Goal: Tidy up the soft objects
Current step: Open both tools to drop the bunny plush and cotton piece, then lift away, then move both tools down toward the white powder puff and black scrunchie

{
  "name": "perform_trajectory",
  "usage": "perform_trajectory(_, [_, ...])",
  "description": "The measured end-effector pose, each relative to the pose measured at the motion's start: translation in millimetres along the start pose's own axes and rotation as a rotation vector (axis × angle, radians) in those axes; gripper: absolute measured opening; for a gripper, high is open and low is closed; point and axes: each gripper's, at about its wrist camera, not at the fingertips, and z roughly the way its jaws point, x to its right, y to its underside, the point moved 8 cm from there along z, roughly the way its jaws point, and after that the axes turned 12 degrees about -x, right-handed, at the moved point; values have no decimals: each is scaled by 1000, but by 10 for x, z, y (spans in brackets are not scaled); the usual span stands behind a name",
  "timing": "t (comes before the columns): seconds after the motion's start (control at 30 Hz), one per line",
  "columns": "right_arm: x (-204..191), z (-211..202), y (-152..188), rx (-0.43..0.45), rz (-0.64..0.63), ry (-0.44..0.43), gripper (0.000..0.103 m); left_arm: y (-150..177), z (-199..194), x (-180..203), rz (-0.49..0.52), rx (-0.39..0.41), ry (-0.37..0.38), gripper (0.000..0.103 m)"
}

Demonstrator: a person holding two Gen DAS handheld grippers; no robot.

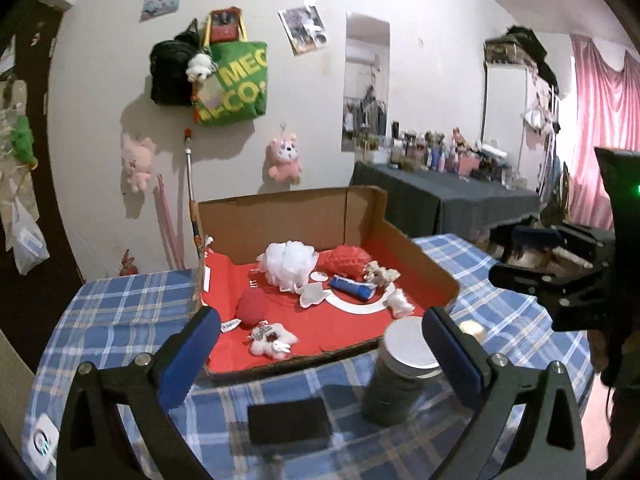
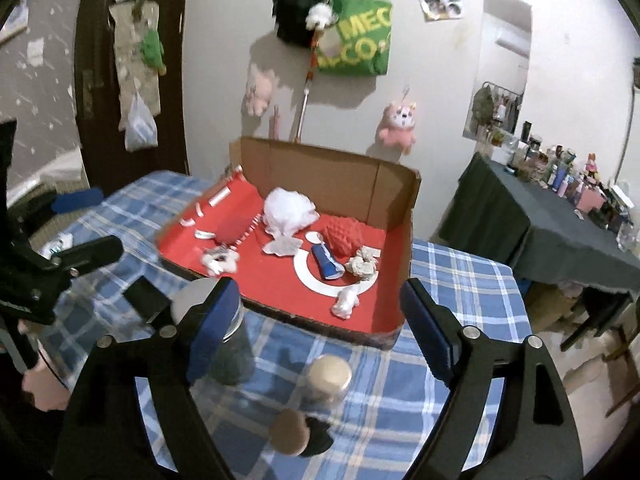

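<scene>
An open cardboard box (image 1: 288, 208) with a red floor stands on the plaid table. In it lie a white mesh pouf (image 1: 286, 262), a knobbly red cushion (image 1: 348, 260), a round red plush (image 1: 252, 308), a small white plush toy (image 1: 272, 342), a blue roll (image 1: 352, 287), a beige scrunchie (image 1: 380, 274) and a white scrap (image 1: 400, 302). My left gripper (image 1: 320, 320) hangs open in front of the box, nothing between its blue pads. My right gripper (image 2: 320, 286) is open too, empty, before the box (image 2: 340, 168), with the pouf (image 2: 288, 210) and red cushion (image 2: 342, 234) beyond.
A dark jar with a silver lid (image 1: 408, 344) stands by the box's near edge, beside a black slab (image 1: 288, 424). A small beige-lidded jar (image 2: 330, 374) and a cork ball (image 2: 288, 432) sit nearer. A cluttered grey-clothed table (image 2: 560, 232) is at the right.
</scene>
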Motion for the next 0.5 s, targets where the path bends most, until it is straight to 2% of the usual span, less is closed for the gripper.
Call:
perform_trajectory(0.07, [-12, -121, 71, 32, 12, 17, 90, 59, -111, 65, -8, 28, -1, 103])
perform_trajectory(0.3, [-89, -404, 412, 119, 54, 62, 90, 308, -384, 248, -39, 87, -16, 103])
perform_trajectory(0.5, [-117, -476, 701, 140, 101, 72, 92, 517, -519, 338, -50, 133, -73, 103])
